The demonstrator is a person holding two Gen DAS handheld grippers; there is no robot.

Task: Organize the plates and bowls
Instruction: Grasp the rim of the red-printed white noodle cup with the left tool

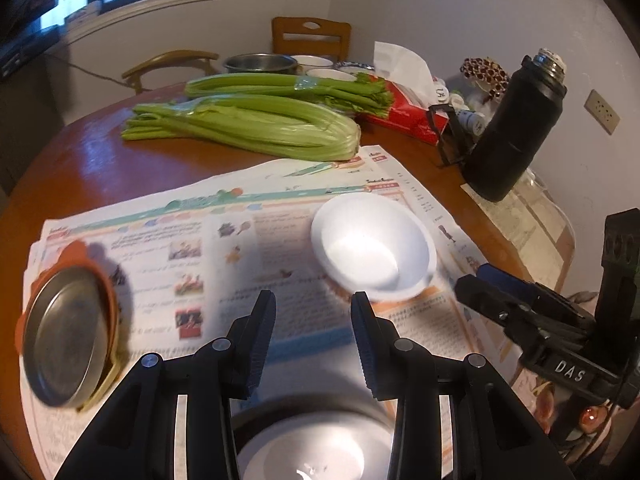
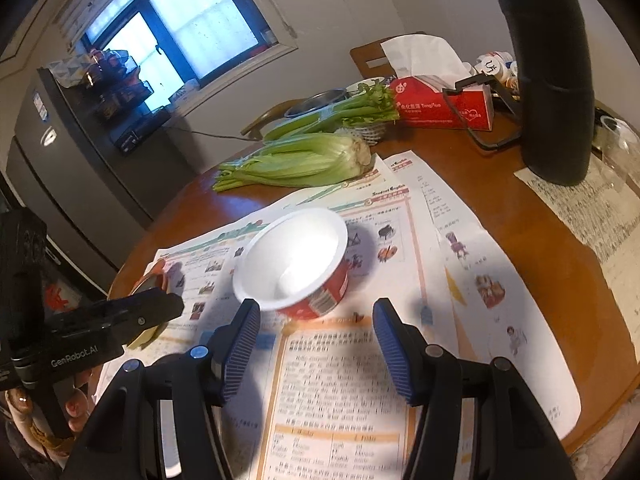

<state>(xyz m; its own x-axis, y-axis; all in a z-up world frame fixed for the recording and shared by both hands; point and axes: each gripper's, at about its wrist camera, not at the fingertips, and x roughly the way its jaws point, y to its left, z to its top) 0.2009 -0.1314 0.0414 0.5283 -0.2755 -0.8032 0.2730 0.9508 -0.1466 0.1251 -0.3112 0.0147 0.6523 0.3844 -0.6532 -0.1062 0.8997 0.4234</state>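
Now both grippers, left (image 1: 313, 300) and right (image 2: 316, 308), have jaws apart and empty, so the light bowl (image 2: 294, 260) near the table's middle may tip if one jaw hits its rim.

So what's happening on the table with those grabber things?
A person holds a gripper in each hand over a newspaper on the table. Neither holds anything. The left gripper and right gripper both point toward a paper bowl standing upright on the newspaper. A metal plate lies to the left, and another dish sits under the left gripper. Celery lies behind.
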